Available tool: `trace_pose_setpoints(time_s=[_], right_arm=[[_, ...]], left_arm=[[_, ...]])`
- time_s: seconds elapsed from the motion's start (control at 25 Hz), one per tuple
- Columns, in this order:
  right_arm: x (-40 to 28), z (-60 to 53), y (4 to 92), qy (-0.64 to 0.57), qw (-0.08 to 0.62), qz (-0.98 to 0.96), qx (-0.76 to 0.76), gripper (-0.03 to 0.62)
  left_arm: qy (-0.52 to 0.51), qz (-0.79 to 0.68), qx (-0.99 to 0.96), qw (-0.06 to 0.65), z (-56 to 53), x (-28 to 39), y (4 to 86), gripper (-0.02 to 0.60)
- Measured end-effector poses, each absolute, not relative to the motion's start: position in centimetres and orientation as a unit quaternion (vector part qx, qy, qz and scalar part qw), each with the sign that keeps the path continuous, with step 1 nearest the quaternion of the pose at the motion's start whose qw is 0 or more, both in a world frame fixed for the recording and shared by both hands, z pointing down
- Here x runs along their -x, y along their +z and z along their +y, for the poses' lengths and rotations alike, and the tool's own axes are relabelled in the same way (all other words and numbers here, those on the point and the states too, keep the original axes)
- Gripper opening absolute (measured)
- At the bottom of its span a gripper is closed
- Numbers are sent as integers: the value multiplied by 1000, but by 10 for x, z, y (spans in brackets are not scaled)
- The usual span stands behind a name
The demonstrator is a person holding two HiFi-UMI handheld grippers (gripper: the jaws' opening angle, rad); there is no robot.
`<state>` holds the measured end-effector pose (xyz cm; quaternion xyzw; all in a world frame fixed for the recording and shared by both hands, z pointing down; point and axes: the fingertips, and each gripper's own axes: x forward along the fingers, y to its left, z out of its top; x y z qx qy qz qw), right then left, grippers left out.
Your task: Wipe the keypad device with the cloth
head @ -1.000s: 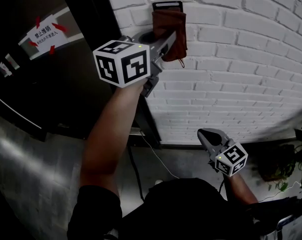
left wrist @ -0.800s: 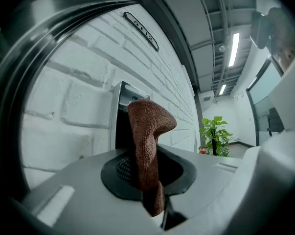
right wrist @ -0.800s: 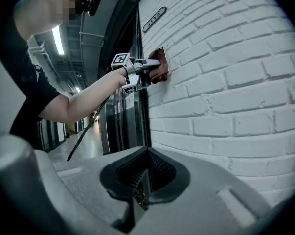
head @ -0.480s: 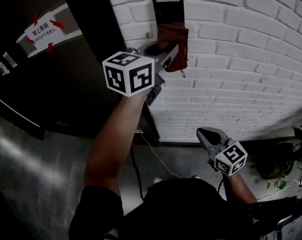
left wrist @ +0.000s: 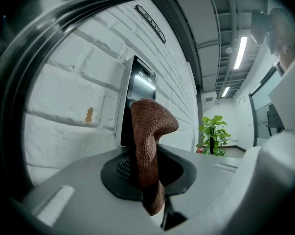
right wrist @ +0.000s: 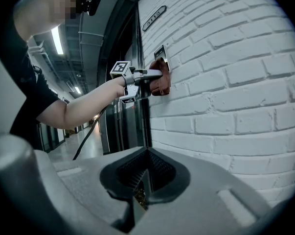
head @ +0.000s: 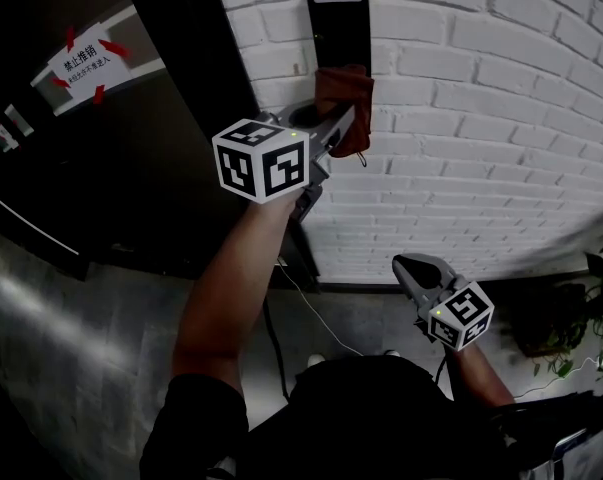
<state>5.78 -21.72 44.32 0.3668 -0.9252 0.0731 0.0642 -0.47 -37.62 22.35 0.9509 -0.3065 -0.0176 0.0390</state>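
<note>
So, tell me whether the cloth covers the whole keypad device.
No: the cloth covers only the lower end of the keypad device; its dark upper part shows bare.

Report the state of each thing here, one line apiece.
Black wall-mounted keypad device: fixed upright on white brick wall, lower part covered.
Brown terry cloth: bunched, against the device's lower part.
Left gripper: shut on the cloth, raised.
Right gripper: shut, empty, held low.

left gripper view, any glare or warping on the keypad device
Left gripper view: a bright reflection streaks the keypad device above the cloth, and the brick wall bows from the wide lens. Head view: the device's face looks mostly dark, no glare.
</note>
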Motion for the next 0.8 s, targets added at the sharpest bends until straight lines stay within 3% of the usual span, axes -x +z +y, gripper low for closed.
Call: trace_pose_setpoints(time_s=[0.8], right_arm=[[-36,-209,437,65,68,-912,-400,-9]], left_arm=[[23,-273,-959,73,-358,14,294,63]])
